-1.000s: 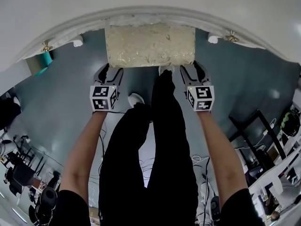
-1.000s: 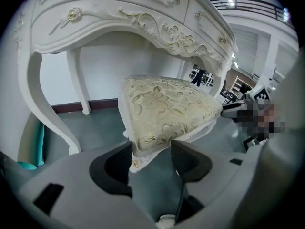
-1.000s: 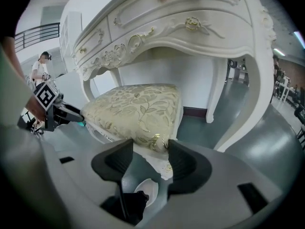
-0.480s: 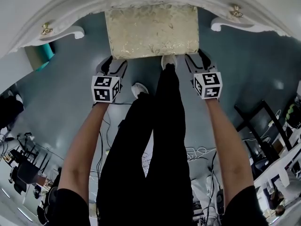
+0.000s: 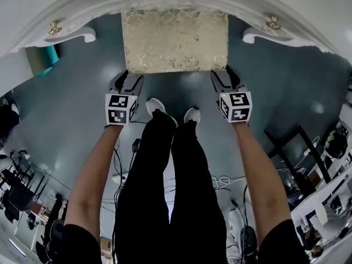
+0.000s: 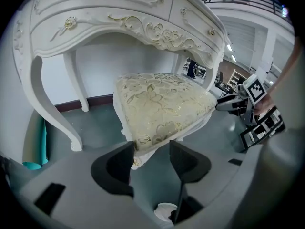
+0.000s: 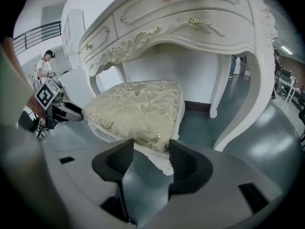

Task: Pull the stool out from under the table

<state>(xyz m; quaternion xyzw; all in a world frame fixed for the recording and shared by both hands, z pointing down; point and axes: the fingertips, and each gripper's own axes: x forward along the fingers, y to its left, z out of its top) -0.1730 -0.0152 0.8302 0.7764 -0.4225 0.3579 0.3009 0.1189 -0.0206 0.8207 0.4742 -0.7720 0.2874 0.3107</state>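
The stool (image 5: 176, 40), with a cream and gold floral cushion, stands partly under the white carved table (image 5: 71, 33). My left gripper (image 5: 129, 78) is at its near left corner and my right gripper (image 5: 224, 76) at its near right corner. In the left gripper view the stool's (image 6: 162, 104) corner lies between the jaws of the left gripper (image 6: 151, 149), which are closing on it. In the right gripper view the right gripper (image 7: 150, 149) has both pads against the cushion corner of the stool (image 7: 138, 109).
The person's legs (image 5: 176, 164) and white shoes stand just behind the stool. Curved table legs (image 6: 52, 113) (image 7: 243, 109) flank it. A teal roll (image 5: 47, 56) lies left, cables (image 5: 220, 180) and a black frame (image 5: 297, 147) lie behind on the right. A person (image 7: 45, 63) stands far off.
More of the stool's seat now shows in front of the table's edge. The person's feet have stepped back from the stool. Both grippers stay at the seat's near corners.
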